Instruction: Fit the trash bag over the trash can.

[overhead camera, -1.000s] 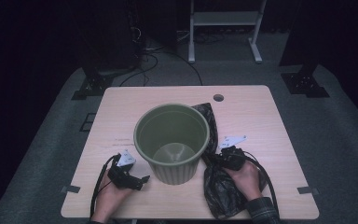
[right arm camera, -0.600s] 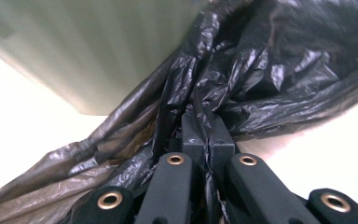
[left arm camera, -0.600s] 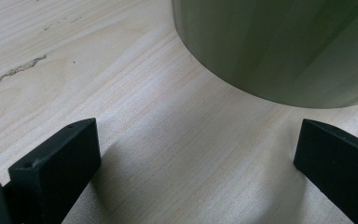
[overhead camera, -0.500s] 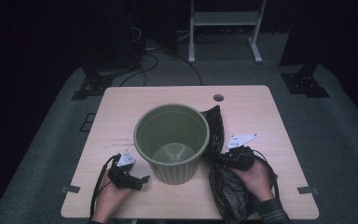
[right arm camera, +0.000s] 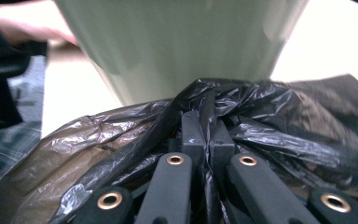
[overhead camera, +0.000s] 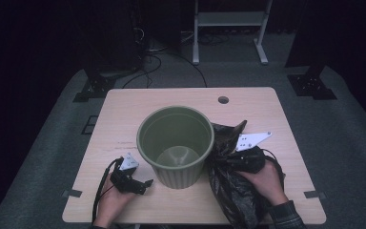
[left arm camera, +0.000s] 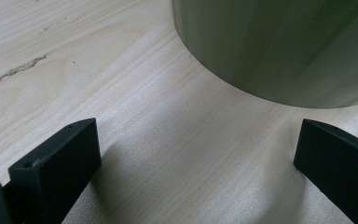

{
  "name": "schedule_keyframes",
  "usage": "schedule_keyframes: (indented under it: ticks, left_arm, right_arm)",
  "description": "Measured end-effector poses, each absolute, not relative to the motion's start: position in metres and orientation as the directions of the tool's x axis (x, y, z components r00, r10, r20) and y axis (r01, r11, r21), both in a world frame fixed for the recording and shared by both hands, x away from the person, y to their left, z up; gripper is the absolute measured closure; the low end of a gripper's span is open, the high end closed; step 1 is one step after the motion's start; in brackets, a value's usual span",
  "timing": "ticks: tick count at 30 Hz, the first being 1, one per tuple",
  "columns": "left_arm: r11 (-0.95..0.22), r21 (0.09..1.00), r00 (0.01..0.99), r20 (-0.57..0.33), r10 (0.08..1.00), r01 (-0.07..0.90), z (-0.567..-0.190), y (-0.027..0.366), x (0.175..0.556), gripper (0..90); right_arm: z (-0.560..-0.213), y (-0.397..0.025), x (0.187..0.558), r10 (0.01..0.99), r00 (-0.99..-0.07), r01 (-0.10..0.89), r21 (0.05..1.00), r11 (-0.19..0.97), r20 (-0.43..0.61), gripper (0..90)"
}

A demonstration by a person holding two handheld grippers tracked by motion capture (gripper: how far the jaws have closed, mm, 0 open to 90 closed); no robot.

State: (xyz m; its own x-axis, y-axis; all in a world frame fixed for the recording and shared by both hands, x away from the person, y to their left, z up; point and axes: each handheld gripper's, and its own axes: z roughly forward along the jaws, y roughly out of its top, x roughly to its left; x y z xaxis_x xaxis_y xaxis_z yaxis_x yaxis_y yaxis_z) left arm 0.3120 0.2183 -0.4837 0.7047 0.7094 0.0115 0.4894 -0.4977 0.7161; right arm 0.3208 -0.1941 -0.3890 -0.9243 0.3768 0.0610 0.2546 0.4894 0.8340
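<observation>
Black bag [right arm camera: 270, 121] — pinched in right gripper [right arm camera: 208, 126].

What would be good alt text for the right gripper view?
The right gripper, jaws shut, pinches a fold of crumpled black plastic bag close to the camera. Just behind it rises the pale green wall of a bin standing on a light wooden table.

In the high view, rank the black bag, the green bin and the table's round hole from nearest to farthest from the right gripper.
1. Black bag: clamped in the right gripper.
2. Green bin: just to its left, mid-table.
3. Round hole: near the table's far edge.
</observation>
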Motion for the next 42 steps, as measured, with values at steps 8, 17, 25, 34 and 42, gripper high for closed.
schedule_keyframes:
  ticks: [8, 17, 25, 34, 42]
  left_arm:
    - [-0.501, 0.714, 0.707, 0.014, 0.708, 0.488, -0.484, 0.218, 0.312, 0.0]
    - [-0.501, 0.715, 0.706, 0.014, 0.708, 0.488, -0.484, 0.218, 0.312, 0.0]
    - [-0.501, 0.714, 0.707, 0.014, 0.707, 0.488, -0.484, 0.219, 0.312, 0.0]
    - [-0.5, 0.716, 0.706, 0.014, 0.708, 0.487, -0.484, 0.218, 0.312, 0.0]
    - [-0.5, 0.716, 0.707, 0.014, 0.707, 0.487, -0.484, 0.218, 0.312, 0.0]
  right_arm:
    - [-0.356, -0.2, 0.31, 0.287, -0.956, 0.185, 0.879, 0.44, 0.057, 89.2]
    - [-0.328, -0.206, 0.301, 0.221, -0.975, 0.122, 0.912, 0.391, 0.035, 89.2]
    - [-0.305, -0.198, 0.305, 0.191, -0.981, 0.087, 0.924, 0.372, 0.015, 89.1]
    - [-0.279, -0.178, 0.313, 0.143, -0.99, 0.039, 0.938, 0.345, -0.012, 89.1]
    - [-0.253, -0.151, 0.327, 0.076, -0.997, 0.012, 0.948, 0.318, -0.013, 89.1]
